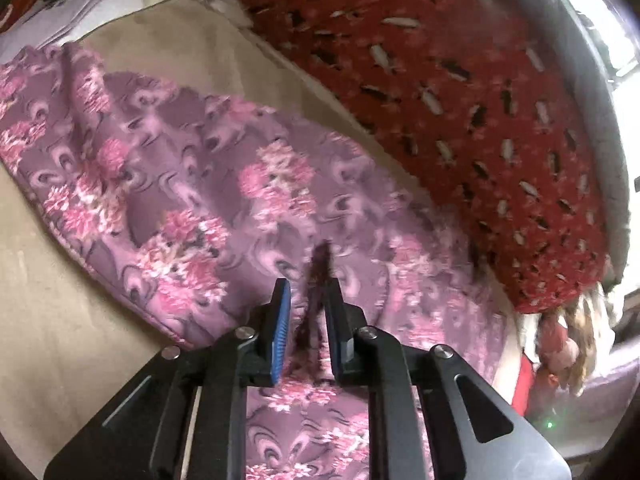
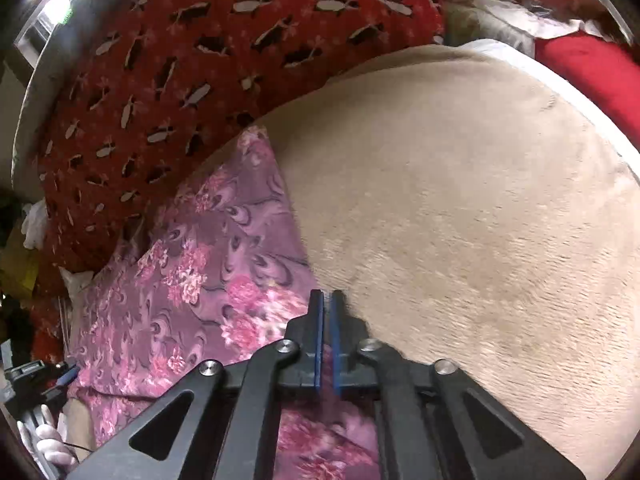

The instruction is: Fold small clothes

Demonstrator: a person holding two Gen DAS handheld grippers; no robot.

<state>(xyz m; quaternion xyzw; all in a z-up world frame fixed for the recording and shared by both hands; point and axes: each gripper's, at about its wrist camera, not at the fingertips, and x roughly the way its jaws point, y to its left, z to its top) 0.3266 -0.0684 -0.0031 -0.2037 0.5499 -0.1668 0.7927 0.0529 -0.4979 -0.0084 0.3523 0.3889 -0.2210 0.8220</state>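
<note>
A purple garment with pink flowers [image 1: 192, 184] lies spread on a beige plush blanket [image 1: 48, 320]. My left gripper [image 1: 309, 284] points down over the garment's near part. A dark, upright fold of the cloth [image 1: 318, 264] stands pinched between its blue pads and leans against the right finger [image 1: 334, 304]. In the right wrist view the same garment [image 2: 192, 264] runs down the left side. My right gripper [image 2: 327, 294] sits at its right edge, where it meets the blanket [image 2: 460, 220]. Its pads are almost together, with a thin sliver of cloth between them.
A red cloth with black and grey leaf shapes [image 1: 460, 92] [image 2: 180, 60] lies heaped beyond the garment. Papers [image 1: 80, 0] sit at the far left. A red cushion [image 2: 592, 68] lies far right. The other gripper [image 2: 60, 376] and a gloved hand [image 2: 52, 444] show at the lower left.
</note>
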